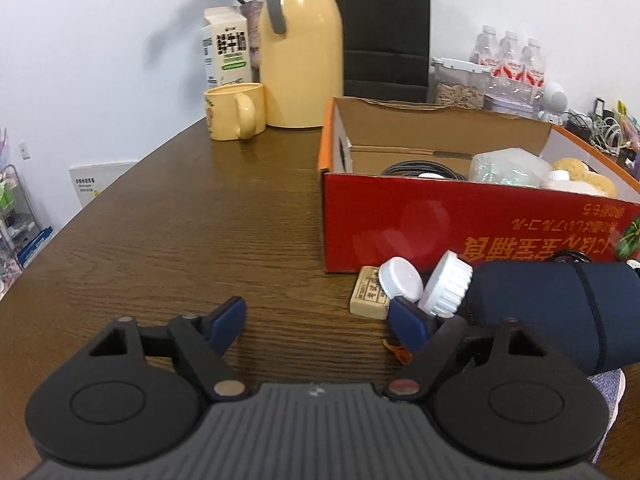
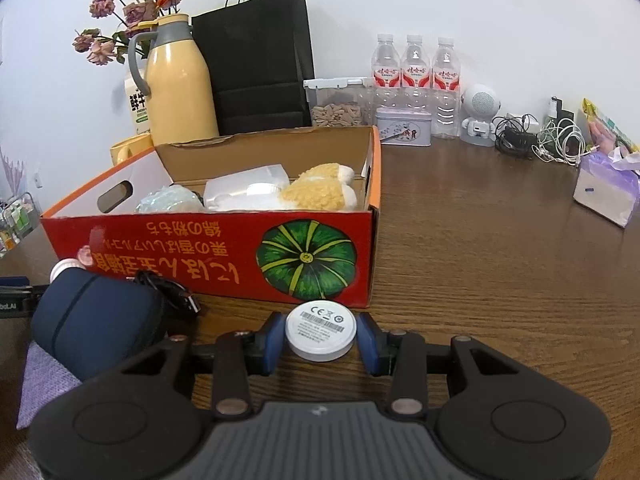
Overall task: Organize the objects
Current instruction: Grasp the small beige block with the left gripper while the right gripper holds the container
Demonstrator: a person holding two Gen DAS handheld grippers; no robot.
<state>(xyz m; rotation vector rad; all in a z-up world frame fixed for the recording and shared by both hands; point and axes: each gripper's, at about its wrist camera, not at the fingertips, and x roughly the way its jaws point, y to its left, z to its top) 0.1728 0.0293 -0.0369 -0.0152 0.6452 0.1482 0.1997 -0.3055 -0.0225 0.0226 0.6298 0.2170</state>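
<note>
A red cardboard box (image 1: 460, 224) stands on the wooden table; it also shows in the right wrist view (image 2: 208, 256), holding a cable, plastic bags and a yellow plush toy (image 2: 320, 194). My right gripper (image 2: 320, 338) is shut on a white round disc (image 2: 320, 336) just in front of the box. My left gripper (image 1: 318, 324) is open and empty on the table. Beside its right finger lie two white caps (image 1: 402, 280), a small beige block (image 1: 370, 296) and a dark blue pouch (image 1: 556, 312), also seen in the right wrist view (image 2: 96, 320).
A yellow thermos (image 1: 302, 52), a yellow mug (image 1: 234, 110), a milk carton (image 1: 226, 50) and dried flowers stand at the back left. A black bag (image 2: 256, 64), a seed jar, water bottles (image 2: 416, 76), a tin, a robot figure, cables and a tissue pack (image 2: 608, 188) line the back right.
</note>
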